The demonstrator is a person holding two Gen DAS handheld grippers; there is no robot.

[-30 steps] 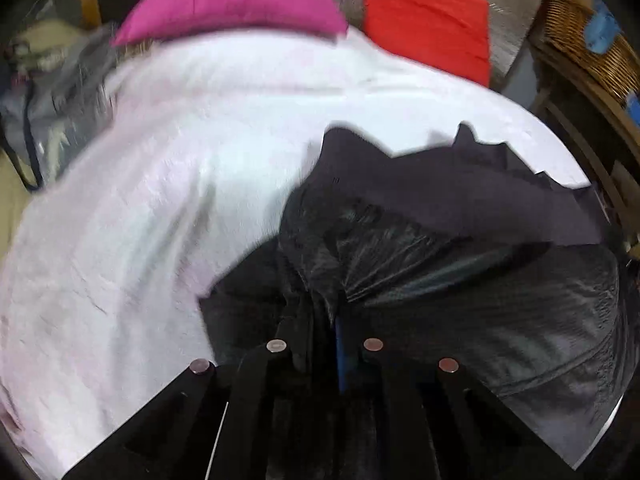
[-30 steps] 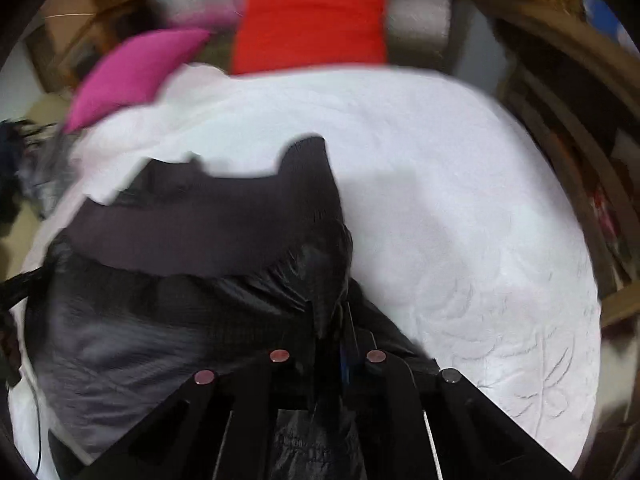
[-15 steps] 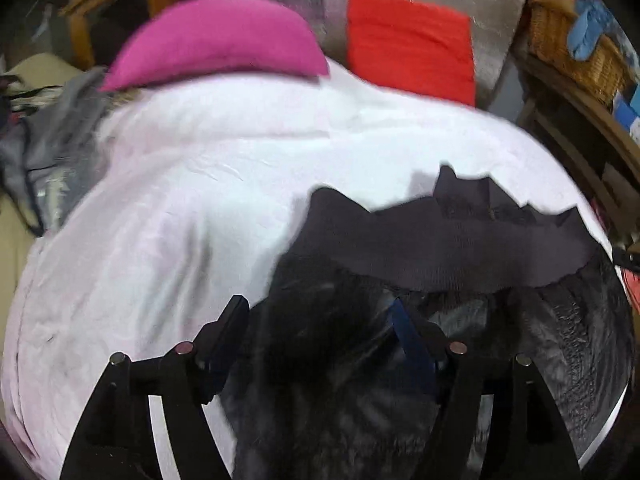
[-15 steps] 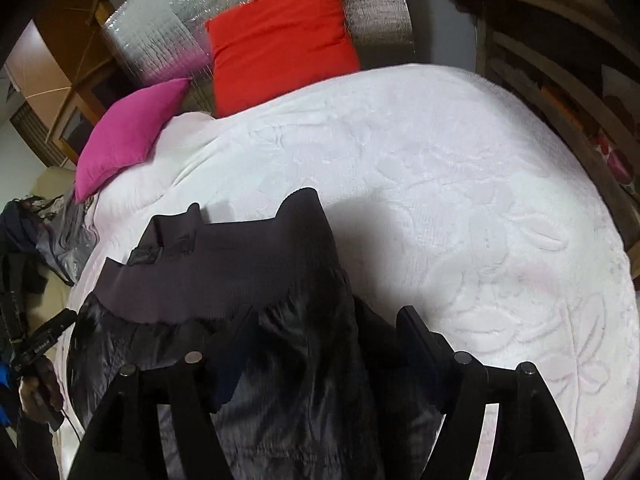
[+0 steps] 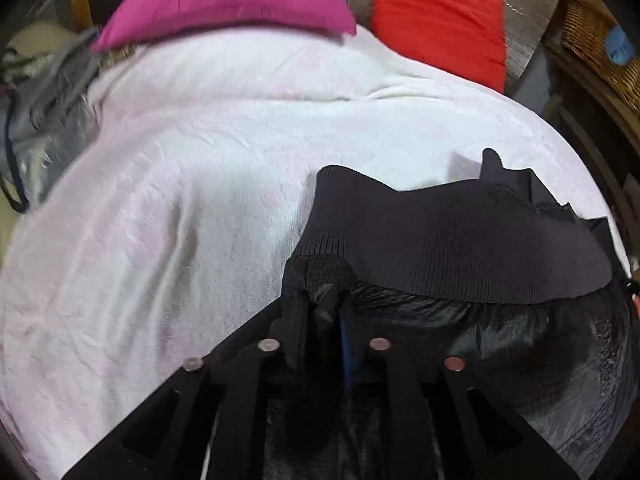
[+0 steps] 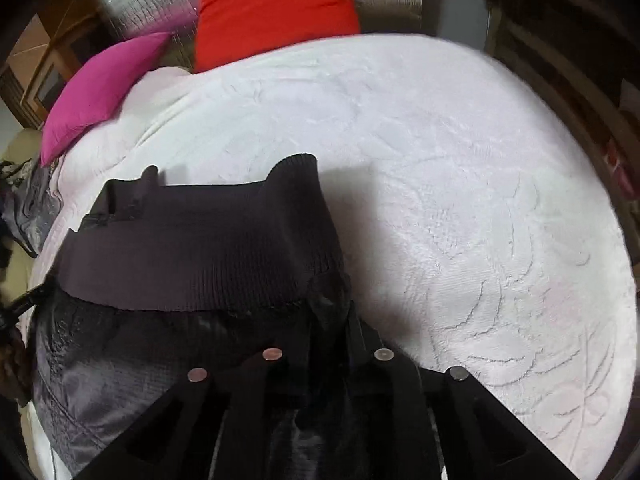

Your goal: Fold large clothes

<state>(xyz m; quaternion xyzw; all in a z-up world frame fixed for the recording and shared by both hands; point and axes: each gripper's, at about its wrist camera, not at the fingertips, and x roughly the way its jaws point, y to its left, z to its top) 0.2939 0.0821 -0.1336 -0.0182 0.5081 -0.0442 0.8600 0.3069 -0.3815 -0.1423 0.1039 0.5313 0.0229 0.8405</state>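
Black jacket lies on white bedspread, ribbed hem toward pillows. Left gripper jaws, just closing, pinch hem's left corner; right gripper, likewise just closing, pinches hem's right corner.

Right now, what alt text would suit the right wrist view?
The right claw pinches the right edge of a black jacket just below its ribbed hem, having just closed on the fabric. The jacket lies on a white bedspread; a pink pillow and a red pillow sit beyond.
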